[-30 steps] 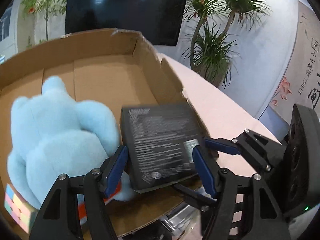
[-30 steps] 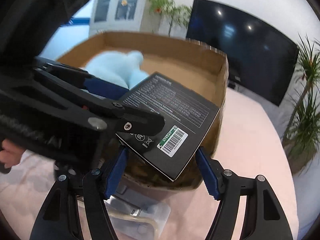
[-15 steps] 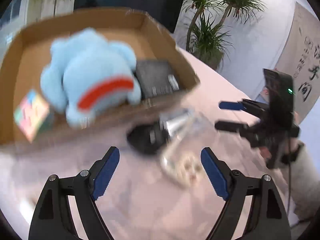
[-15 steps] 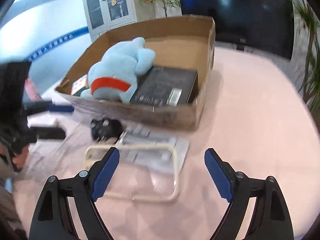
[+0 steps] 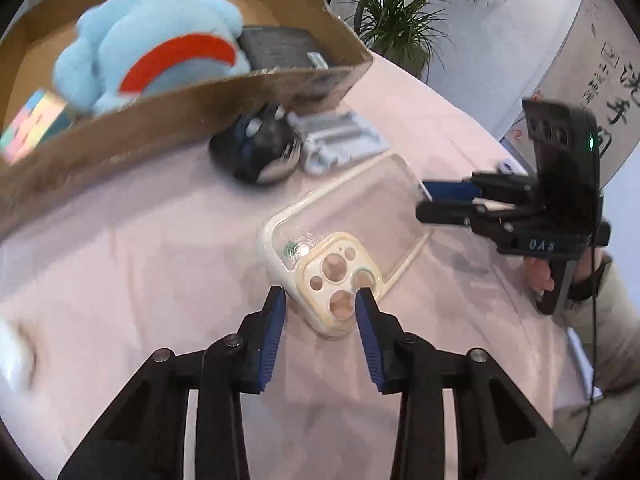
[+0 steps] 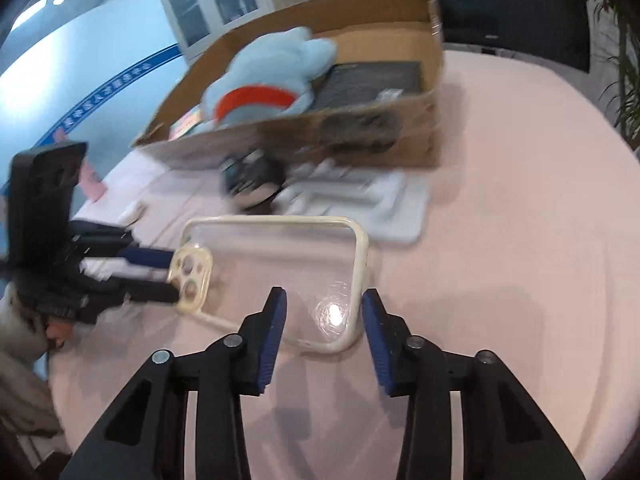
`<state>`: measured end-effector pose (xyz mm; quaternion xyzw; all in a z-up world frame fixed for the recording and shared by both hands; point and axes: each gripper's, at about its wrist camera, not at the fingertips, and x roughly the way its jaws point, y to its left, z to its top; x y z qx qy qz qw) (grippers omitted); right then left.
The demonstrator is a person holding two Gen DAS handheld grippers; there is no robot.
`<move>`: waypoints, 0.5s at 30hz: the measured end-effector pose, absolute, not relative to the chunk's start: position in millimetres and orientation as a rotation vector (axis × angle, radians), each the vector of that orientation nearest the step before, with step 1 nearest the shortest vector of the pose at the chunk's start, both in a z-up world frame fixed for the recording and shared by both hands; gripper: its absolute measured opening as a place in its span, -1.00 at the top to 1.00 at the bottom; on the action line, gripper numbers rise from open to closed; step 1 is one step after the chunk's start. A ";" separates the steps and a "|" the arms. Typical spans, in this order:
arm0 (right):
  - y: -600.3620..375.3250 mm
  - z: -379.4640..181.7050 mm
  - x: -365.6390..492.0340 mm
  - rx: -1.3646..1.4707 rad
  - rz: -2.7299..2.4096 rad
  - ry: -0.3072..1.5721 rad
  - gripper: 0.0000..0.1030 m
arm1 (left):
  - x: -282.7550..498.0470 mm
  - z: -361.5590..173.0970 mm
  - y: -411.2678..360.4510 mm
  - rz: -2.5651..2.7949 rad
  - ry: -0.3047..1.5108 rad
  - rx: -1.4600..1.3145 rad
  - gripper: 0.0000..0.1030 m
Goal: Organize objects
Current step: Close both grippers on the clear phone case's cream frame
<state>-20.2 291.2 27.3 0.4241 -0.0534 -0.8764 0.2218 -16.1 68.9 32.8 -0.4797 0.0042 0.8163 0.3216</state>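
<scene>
A clear phone case with a cream rim lies on the pink tablecloth. My left gripper is open, its fingertips either side of the case's camera end. My right gripper is open over the case's other end. A cardboard box holds a blue plush toy, a black box and a colourful cube. A black round object and a grey plastic tray lie beside the box.
The pink tablecloth covers a round table. Potted plants and a white wall stand behind it. A dark screen is beyond the box.
The black box went from my left gripper into the cardboard box. Both grippers pulled back and came down to the phone case, narrowing their jaws.
</scene>
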 end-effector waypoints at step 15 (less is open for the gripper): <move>255.4 23.2 7.8 1.162 -2.371 -0.195 0.30 | 1.6 36.1 43.7 2.240 0.055 -1.201 0.25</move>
